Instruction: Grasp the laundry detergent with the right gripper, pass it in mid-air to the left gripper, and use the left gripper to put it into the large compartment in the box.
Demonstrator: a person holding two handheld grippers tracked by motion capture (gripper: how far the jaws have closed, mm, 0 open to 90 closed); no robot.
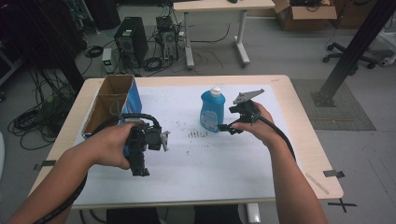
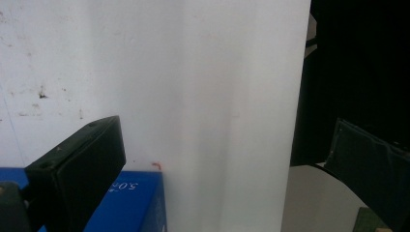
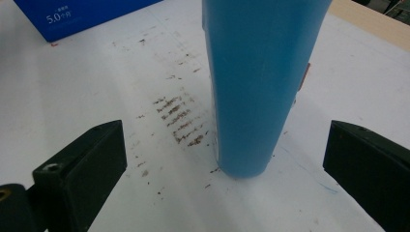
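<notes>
Bottle (image 1: 212, 111): blue, white cap, standing upright on the white sheet (image 1: 196, 158) near the middle of the table (image 1: 299, 116); in the right gripper view its body (image 3: 258, 82) rises between the two jaws, touching neither.
Right gripper (image 1: 233, 126): just beside the bottle on its right, jaws spread wide with clear space on both sides of the bottle.
Left gripper (image 1: 140, 161): held above the sheet near the box, well apart from the bottle; jaws wide, nothing between them.
Box (image 1: 112, 105): open cardboard with a blue side, at the left edge of the table, well apart from the bottle.
Marks (image 1: 197, 134): brown smudges on the sheet just left of the bottle's foot.
Open room: bare sheet in front of the bottle and between the two grippers; the table's far edge lies near behind the bottle.
</notes>
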